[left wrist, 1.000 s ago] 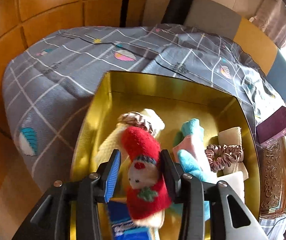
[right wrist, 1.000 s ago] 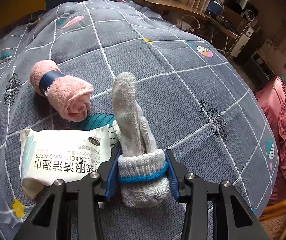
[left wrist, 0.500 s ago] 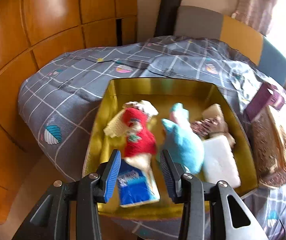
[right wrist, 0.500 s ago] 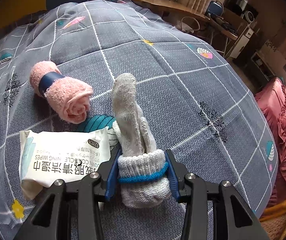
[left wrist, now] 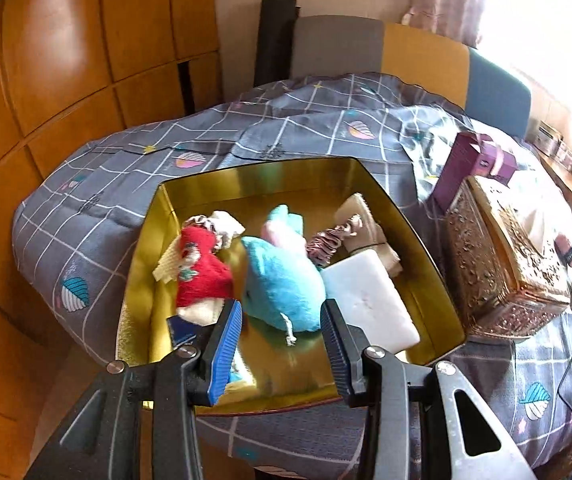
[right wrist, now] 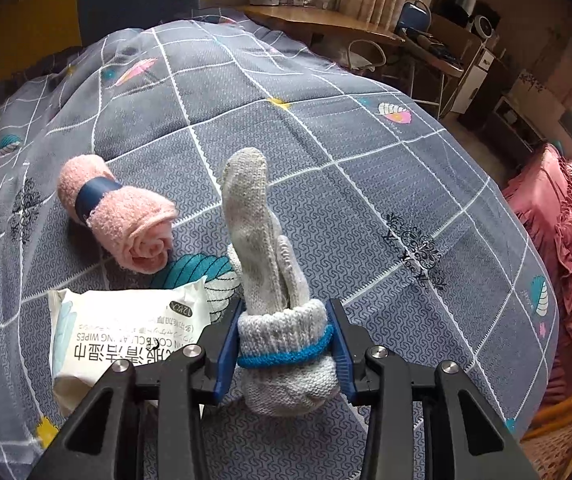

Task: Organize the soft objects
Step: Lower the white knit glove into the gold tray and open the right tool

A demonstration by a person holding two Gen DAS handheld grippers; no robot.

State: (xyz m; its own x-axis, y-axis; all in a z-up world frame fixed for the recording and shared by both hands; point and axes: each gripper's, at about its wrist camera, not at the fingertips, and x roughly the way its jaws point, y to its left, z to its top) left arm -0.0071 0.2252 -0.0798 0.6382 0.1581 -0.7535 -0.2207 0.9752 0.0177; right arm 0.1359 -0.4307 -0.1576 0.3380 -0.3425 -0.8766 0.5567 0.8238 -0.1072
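In the left wrist view a gold box point(left wrist: 246, 172) on the bed holds a red Santa toy point(left wrist: 202, 272), a teal plush point(left wrist: 282, 284), a white foam block point(left wrist: 365, 300), a pink scrunchie point(left wrist: 327, 242) and a blue packet point(left wrist: 182, 330). My left gripper point(left wrist: 282, 344) hangs open above the box's near side, with nothing between its pads. In the right wrist view my right gripper point(right wrist: 284, 344) is closing on the blue-banded cuff of a grey knit glove point(right wrist: 258, 232), both pads pressing on it. The glove's fingers lie on the quilt, pointing away.
A rolled pink towel point(right wrist: 122, 216) with a blue band and a white pack of wipes point(right wrist: 126, 332) lie left of the glove on the grey checked quilt point(right wrist: 365, 200). An ornate metal box point(left wrist: 497, 264) and a purple box point(left wrist: 473, 164) stand right of the gold box. Wooden wardrobe panels rise at the left.
My left gripper has drawn back and up from the box; the red Santa toy that was between its fingers now lies inside. The right gripper stays on the glove.
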